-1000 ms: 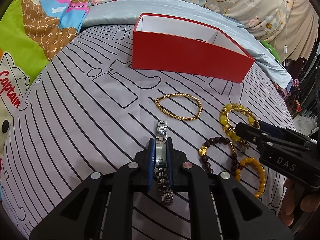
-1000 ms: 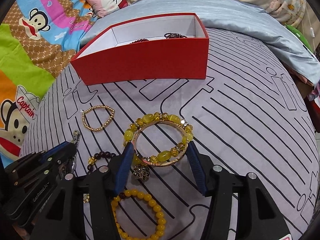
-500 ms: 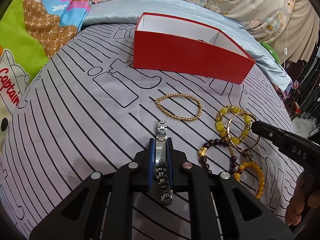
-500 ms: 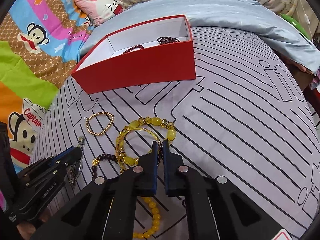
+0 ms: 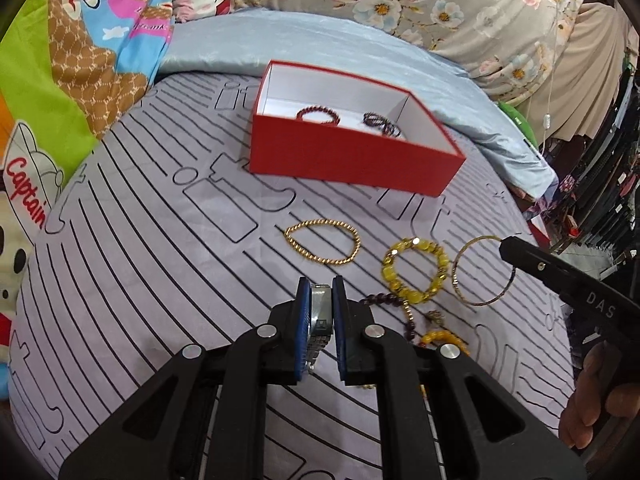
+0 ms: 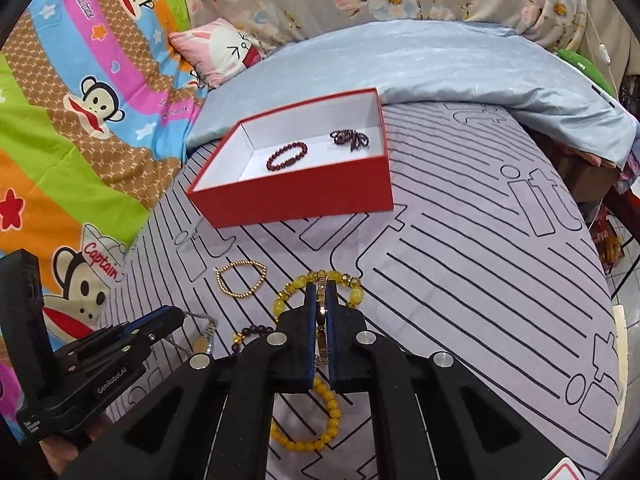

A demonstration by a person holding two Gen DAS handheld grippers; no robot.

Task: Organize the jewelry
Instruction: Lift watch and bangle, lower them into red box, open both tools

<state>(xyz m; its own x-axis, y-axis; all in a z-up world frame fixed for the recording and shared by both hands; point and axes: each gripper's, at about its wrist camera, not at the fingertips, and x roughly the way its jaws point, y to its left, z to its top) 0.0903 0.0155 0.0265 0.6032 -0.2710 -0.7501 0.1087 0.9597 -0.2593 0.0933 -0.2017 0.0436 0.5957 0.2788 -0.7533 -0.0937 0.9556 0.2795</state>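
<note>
Nearest the cameras, the left tongs (image 5: 321, 300) clamp a limp, slippery metal watch (image 5: 320, 316); the right tongs (image 6: 320, 300) pinch a stiff gold bangle (image 5: 482, 270) by its rim. Loose bead bracelets (image 5: 414, 268) lie on the bed (image 5: 160, 280); beyond sits the red box (image 5: 348, 156).

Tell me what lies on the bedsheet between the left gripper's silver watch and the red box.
Left wrist view: the gold-bead bracelet, between the silver metal watch and red cardboard box.

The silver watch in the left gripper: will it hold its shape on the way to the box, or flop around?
Probably floppy: the watch has a metal link band, and its free end droops below the left gripper. It may swing when moved. The smooth metal could slip, though the gripper is shut on its flat sides.
</note>
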